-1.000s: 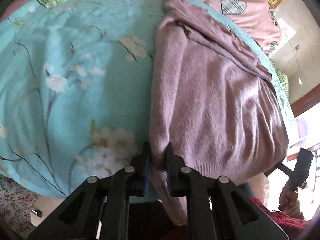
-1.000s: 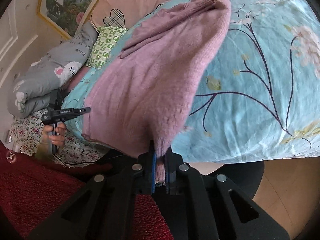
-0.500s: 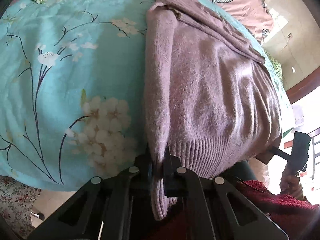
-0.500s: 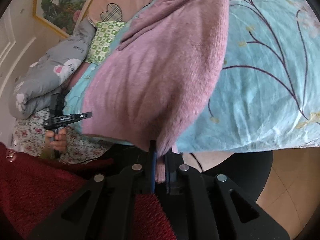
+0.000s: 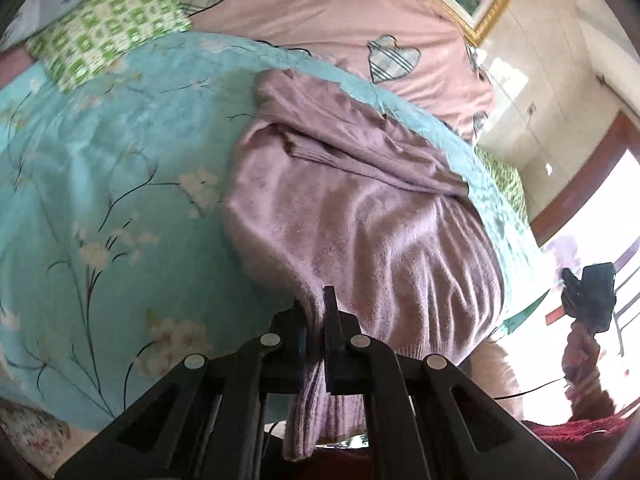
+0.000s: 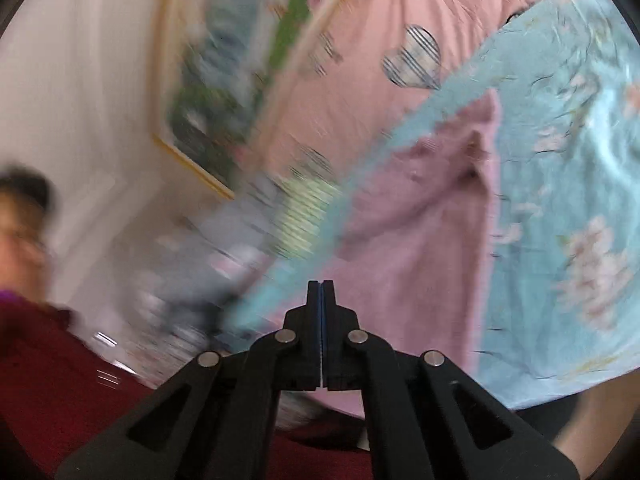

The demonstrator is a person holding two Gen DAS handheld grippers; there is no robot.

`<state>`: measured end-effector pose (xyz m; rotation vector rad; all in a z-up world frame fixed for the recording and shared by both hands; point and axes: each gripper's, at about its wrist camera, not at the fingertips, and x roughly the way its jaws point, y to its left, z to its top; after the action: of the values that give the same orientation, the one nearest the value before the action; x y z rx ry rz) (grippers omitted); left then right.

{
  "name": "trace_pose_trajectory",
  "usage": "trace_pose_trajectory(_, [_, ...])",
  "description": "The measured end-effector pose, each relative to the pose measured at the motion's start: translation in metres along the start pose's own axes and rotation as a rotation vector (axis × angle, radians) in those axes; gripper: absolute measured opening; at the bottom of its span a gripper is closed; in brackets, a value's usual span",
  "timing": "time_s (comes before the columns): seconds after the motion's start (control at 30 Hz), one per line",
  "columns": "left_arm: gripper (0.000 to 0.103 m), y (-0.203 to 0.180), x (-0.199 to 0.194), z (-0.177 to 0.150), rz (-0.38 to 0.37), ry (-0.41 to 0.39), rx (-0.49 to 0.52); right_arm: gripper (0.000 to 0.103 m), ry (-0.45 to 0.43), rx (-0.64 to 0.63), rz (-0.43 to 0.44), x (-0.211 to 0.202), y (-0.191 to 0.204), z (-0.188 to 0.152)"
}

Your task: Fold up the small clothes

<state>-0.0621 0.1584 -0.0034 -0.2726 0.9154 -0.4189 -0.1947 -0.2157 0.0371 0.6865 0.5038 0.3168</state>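
Observation:
A mauve knitted sweater (image 5: 360, 216) lies on the turquoise flowered bedspread (image 5: 100, 200), its ribbed hem at the near edge of the bed. My left gripper (image 5: 316, 300) is shut on the sweater's near left hem corner, and the cloth hangs down between the fingers. My right gripper (image 6: 321, 292) is shut with its fingers pressed together and nothing between them. It is off the sweater (image 6: 420, 248), which lies on the bedspread (image 6: 560, 160) to its right. The right wrist view is blurred by motion.
A pink sheet with plaid hearts (image 5: 340, 12) and a green checked pillow (image 5: 104, 28) lie at the far side of the bed. A framed picture (image 6: 224, 92) hangs on the wall. The other handheld gripper (image 5: 592, 296) shows at the right edge of the left wrist view.
My right gripper let go of the sweater's hem, shut empty and swung up and left. My left gripper kept its hold and moved the corner up onto the bed.

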Motion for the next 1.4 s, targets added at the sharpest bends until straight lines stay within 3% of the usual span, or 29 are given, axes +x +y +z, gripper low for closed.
trace_pose_trajectory(0.07, [0.003,-0.001,0.004,-0.003,-0.001,0.015,0.004,0.001,0.066,0.031,-0.086,0.017,-0.008,-0.011])
trace_pose_trajectory(0.13, [0.003,0.001,0.009,-0.005,-0.001,0.03,-0.007,0.021,0.14,0.077,-0.162,0.029,-0.023,-0.025])
trace_pose_trajectory(0.17, [0.003,0.003,0.011,-0.006,0.0,0.039,-0.016,0.056,0.176,0.102,-0.209,0.035,-0.032,-0.036])
trace_pose_trajectory(0.2, [0.003,0.006,0.012,-0.008,0.001,0.046,-0.019,0.078,0.2,0.114,-0.263,0.04,-0.04,-0.047])
trace_pose_trajectory(0.37, [0.003,0.016,0.015,-0.011,0.017,0.062,-0.04,0.078,0.275,0.146,-0.275,0.066,-0.069,-0.088])
trace_pose_trajectory(0.47, [0.003,0.019,0.018,-0.012,0.03,0.068,-0.048,0.072,0.295,0.126,-0.266,0.085,-0.078,-0.1])
trace_pose_trajectory(0.5, [0.003,0.021,0.019,-0.013,0.031,0.069,-0.052,0.052,0.301,0.13,-0.241,0.091,-0.08,-0.1])
trace_pose_trajectory(0.53, [0.003,0.022,0.019,-0.013,0.032,0.067,-0.055,0.038,0.316,0.138,-0.212,0.093,-0.078,-0.101])
trace_pose_trajectory(0.57, [0.003,0.022,0.018,-0.014,0.034,0.064,-0.057,0.009,0.332,0.136,-0.208,0.097,-0.077,-0.102])
trace_pose_trajectory(0.6, [0.003,0.022,0.016,-0.014,0.034,0.06,-0.056,0.007,0.346,0.123,-0.2,0.099,-0.073,-0.102])
trace_pose_trajectory(0.7, [0.003,0.02,0.007,-0.012,0.026,0.031,-0.061,0.007,0.309,0.117,-0.057,0.084,-0.052,-0.09])
trace_pose_trajectory(0.87, [0.003,0.016,-0.011,0.011,0.004,-0.057,-0.086,0.006,0.132,0.068,0.153,0.051,-0.005,-0.037])
trace_pose_trajectory(1.1, [0.003,0.001,-0.051,0.071,-0.068,-0.292,-0.107,0.006,-0.051,0.005,0.358,0.035,0.032,0.033])
trace_pose_trajectory(1.23, [0.003,-0.009,-0.043,0.11,-0.061,-0.342,-0.073,0.006,-0.111,-0.017,0.385,0.048,0.034,0.07])
trace_pose_trajectory(1.4, [0.003,-0.014,-0.003,0.168,-0.036,-0.335,-0.058,0.006,-0.159,0.019,0.33,0.075,0.005,0.115])
